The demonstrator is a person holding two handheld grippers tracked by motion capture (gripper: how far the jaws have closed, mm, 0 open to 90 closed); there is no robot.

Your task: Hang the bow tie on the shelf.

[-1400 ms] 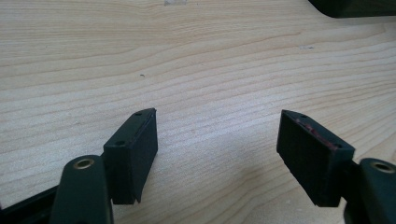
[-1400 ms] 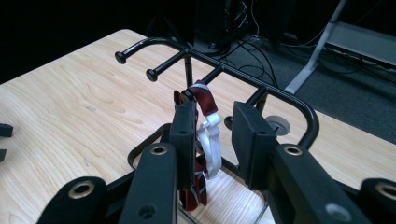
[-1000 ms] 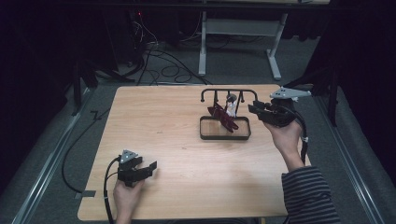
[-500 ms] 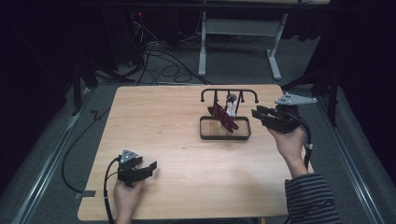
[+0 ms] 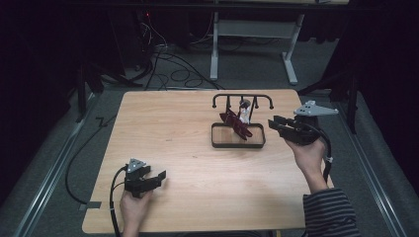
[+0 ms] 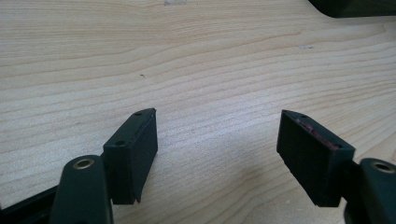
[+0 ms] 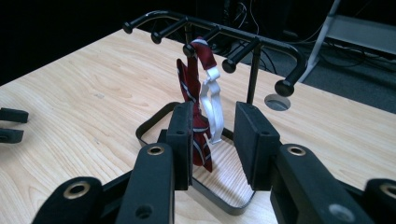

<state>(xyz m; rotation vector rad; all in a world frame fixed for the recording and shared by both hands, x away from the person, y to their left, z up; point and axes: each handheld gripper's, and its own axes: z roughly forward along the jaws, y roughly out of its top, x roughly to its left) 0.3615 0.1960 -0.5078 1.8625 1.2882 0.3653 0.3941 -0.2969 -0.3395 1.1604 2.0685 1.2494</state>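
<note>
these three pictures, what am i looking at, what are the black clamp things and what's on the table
A person sits at a wooden table holding a hand-operated pair of tongs in each hand. The high view looks down on the table from above. The other two pictures come from small cameras riding on the tongs, looking along their black jaws.

The left tongs rest near the table's front edge, jaws wide apart with bare wood between them, holding nothing.

The right tongs are raised beside a black rack standing in a tray. A dark red striped tie with a white strap hangs from one peg. The right jaws are open, pointed at the tie, not gripping it.
</note>
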